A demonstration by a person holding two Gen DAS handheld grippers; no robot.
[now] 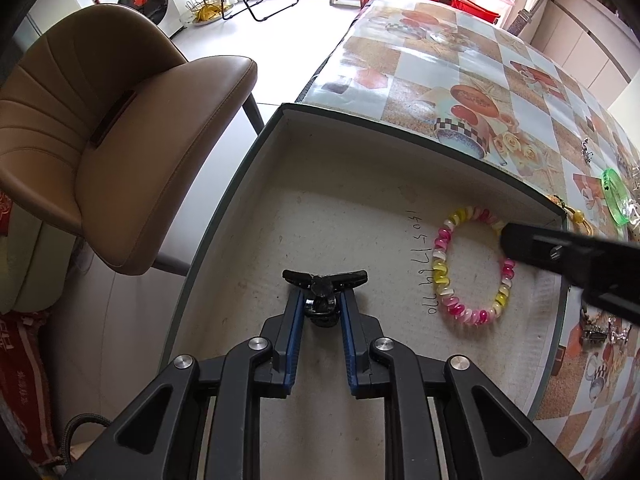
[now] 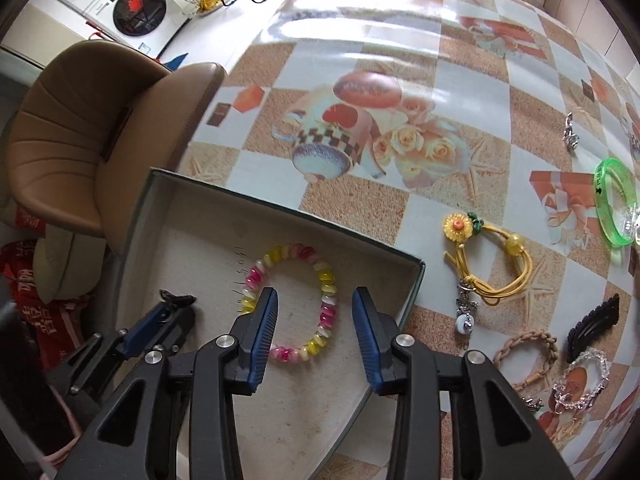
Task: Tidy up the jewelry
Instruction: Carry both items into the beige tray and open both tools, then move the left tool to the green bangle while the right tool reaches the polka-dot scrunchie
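A shallow grey-green box (image 1: 400, 124) with a bare cardboard floor sits at the table's corner. Inside it lies a pink, yellow and white beaded bracelet (image 1: 472, 264). A black hair clip (image 1: 324, 294) rests on the box floor between the pads of my left gripper (image 1: 320, 308), which stand slightly apart from it, open. My right gripper (image 2: 316, 296) hangs open over the bracelet (image 2: 292, 304), whose right side lies between its blue pads without touching them. One right finger (image 1: 520, 244) reaches in over the bracelet's far side in the left wrist view.
On the patterned tablecloth right of the box (image 2: 280, 204) lie a yellow sunflower cord bracelet (image 2: 492, 264), a green bangle (image 2: 612, 208), a black hair clip (image 2: 592, 324), a braided bracelet (image 2: 528, 348) and a clear crystal bracelet (image 2: 580, 380). A brown chair (image 1: 120, 140) stands left of the table.
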